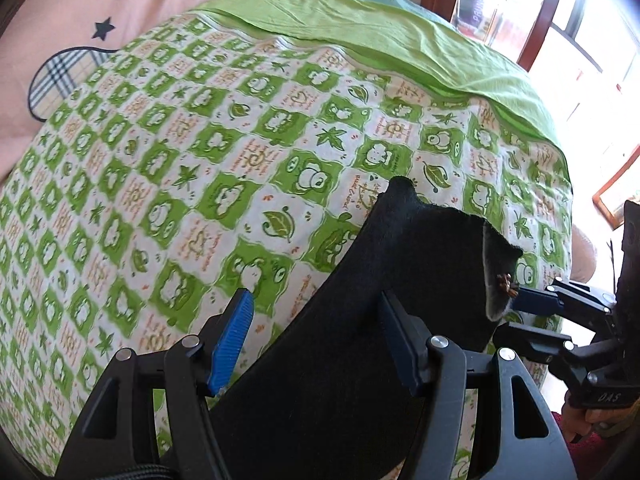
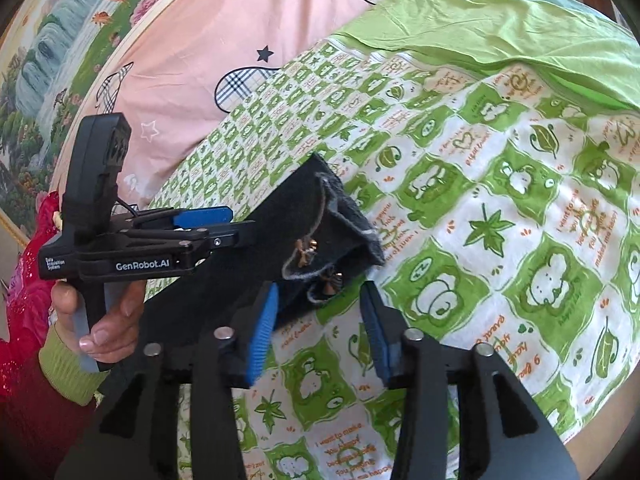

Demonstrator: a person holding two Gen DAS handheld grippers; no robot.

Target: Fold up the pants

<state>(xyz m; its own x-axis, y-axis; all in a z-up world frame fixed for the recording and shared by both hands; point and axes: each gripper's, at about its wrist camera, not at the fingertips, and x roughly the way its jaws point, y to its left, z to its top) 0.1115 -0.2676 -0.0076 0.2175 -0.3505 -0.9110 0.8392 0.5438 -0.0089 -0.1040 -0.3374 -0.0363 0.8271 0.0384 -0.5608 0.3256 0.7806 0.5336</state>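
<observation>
While both grippers spread, pants (image 1: 360,312) unheld, draped lower centre over quilt (image 1: 200,160). Left gripper (image 1: 316,332) straddles cloth, unclenched; right gripper (image 2: 320,332) released beside waistband corner, likely positioning for grab.

Bright daylight from window (image 1: 592,40), blown out at left-wrist view's right edge; strong fisheye bending, dark vignetted corners, slight softness.

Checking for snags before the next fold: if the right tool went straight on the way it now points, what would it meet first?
Probably the black pants: their grey-lined end lies just past the open right tool. Beyond lies the frog-print sheet. Depth is unclear.
</observation>
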